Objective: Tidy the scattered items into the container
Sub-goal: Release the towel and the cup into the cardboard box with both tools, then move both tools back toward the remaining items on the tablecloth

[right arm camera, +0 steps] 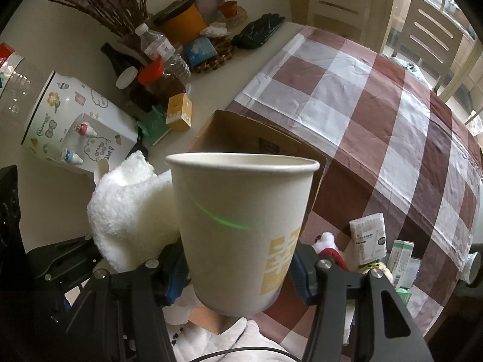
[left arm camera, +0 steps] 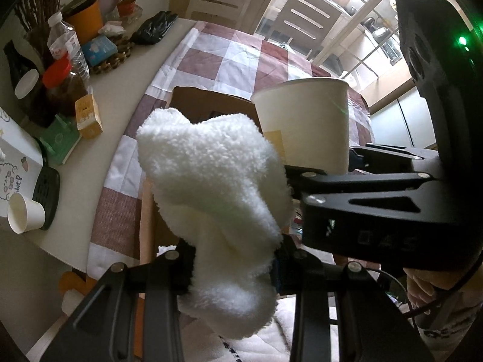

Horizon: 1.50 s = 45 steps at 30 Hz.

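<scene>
Now your left gripper [left arm camera: 232,259] is nearly closed, pinching a fluffy white cloth [left arm camera: 211,193] at its lower end, so most of the cloth stands loose above the fingers. Your right gripper [right arm camera: 238,274] is partly open, its pads pressed on the lower half of a paper cup [right arm camera: 241,229], rim up. Both hang close together, the cloth just beside the cup, over the open cardboard box [right arm camera: 259,141] on the checked tablecloth [right arm camera: 377,120].

To do this well, bring each hand over the box mouth before you let go; judging by the views, the far wall sits just beyond the cup. Lower the cloth until its loose part is inside the walls, or it may drape over an edge. Keep your squeeze on the cup light, since paper will likely buckle. Release one hand at a time so the grippers do not knock together. More small packets [right arm camera: 368,235] lie to the right, near the cup.
</scene>
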Motion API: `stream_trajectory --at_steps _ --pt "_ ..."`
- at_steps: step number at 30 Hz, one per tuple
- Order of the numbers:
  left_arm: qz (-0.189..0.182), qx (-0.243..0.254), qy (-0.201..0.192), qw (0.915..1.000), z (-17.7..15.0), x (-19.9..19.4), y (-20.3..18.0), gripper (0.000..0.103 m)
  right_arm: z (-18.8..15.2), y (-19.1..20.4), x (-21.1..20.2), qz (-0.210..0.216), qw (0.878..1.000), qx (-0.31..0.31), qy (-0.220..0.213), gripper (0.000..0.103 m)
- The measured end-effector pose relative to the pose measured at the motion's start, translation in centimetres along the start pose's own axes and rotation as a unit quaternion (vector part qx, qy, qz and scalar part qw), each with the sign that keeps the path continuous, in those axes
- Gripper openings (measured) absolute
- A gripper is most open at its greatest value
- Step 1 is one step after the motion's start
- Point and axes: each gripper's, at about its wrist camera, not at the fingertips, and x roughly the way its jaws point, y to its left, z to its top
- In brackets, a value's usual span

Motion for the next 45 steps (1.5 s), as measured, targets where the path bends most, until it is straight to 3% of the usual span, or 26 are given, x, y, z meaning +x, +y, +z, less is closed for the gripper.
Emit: stream_trajectory --at_steps 6,9,13,19,26,45 --pt "0.002 0.003 0.004 1.0000 0.1 0.4 -0.2 0.037 0.3 -0.2 0.6 -0.002 1.000 -0.008 0.007 0.058" --pt "0.004 0.003 0.007 1.0000 0.2 0.6 -0.2 0.045 0.5 -0.2 0.8 -0.004 1.000 -0.013 0.010 0.059" --pt "0.011 0.007 0.003 0.9999 0.3 0.6 -0.2 0.069 0.9 -0.6 1.3 0.006 1.000 -0.008 0.025 0.059" --pt "0.025 0.008 0.004 0.9997 0.5 0.4 0.0 0.078 1.1 -0.9 0.8 -0.003 0.999 -0.027 0.023 0.073" --pt "0.026 0.007 0.003 0.9996 0.8 -0.1 -0.3 0.078 1.4 -2.1 -0.9 -0.011 1.000 -0.027 0.005 0.075" --pt "0.032 0.036 0.022 0.9986 0.7 0.7 -2.3 0.078 -1.5 -5.3 -1.6 -0.040 0.999 0.002 0.012 0.074"
